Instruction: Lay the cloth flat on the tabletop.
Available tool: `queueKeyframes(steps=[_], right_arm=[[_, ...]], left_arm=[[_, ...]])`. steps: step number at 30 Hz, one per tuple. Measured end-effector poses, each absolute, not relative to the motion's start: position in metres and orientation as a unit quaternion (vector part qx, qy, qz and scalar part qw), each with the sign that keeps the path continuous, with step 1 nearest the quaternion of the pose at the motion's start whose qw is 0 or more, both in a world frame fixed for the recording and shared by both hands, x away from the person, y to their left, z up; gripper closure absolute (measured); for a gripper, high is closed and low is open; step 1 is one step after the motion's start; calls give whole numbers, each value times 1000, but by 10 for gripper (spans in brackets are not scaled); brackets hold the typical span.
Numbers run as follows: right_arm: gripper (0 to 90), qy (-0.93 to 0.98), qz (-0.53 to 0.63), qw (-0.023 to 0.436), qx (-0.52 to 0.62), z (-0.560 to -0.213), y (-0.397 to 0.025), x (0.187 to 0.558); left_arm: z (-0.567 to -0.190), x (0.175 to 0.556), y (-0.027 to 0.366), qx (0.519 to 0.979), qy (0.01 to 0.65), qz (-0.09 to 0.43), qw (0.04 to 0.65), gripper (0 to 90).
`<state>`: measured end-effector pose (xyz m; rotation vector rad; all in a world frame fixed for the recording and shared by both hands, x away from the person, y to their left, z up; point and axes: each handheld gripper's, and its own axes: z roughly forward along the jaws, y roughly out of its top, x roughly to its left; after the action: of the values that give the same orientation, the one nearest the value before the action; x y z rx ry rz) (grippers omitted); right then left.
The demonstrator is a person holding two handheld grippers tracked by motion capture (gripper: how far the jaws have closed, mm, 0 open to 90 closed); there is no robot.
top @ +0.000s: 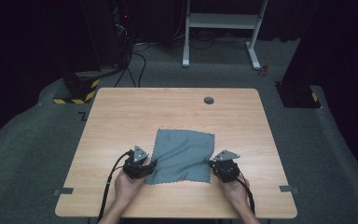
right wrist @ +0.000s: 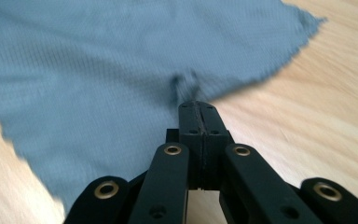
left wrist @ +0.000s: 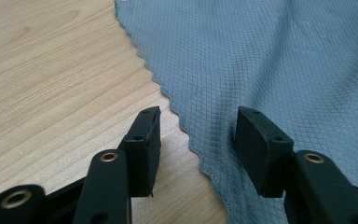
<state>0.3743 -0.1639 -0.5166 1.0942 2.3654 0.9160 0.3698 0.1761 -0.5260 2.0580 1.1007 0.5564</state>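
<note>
Two hands are seen nearest the high camera, each carrying tongs to a near corner of the grey cloth (top: pixel 182 156), which lies flat on the wooden table (top: pixel 121 116) (near its front edge), probably so both corners can be lifted for folding; from the left gripper (left wrist: pixel 196 135), jaws are held wide apart astride the scalloped edge, nothing gripped yet; from the right gripper (right wrist: pixel 196 108), jaws are closed, a puckered bit of the waffle-textured cloth apparently pinched.
</note>
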Motion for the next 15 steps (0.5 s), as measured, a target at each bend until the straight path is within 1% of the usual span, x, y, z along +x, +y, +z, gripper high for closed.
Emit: queueKeyframes(steps=[3,5,7,10,11,14,15], right_arm=[[900,834,321,187,407,-515,-181,369],[892,829,324,188,415,-514,-185,368],[829,825,337,189,413,-511,-187,366],[762,827,350,194,395,-508,-176,364],[755,828,354,191,392,-508,-170,366],[746,828,356,191,388,-512,-156,374],[779,829,352,187,392,-514,-152,377]], left_arm=[[-526,370,176,799,429,216,363,492],[-526,370,176,799,429,218,361,492],[-526,370,176,799,428,219,360,489],[-526,370,176,797,432,218,361,473],[-526,370,176,797,433,218,361,466],[-526,370,176,796,435,216,361,453],[-526,370,176,796,436,216,361,450]])
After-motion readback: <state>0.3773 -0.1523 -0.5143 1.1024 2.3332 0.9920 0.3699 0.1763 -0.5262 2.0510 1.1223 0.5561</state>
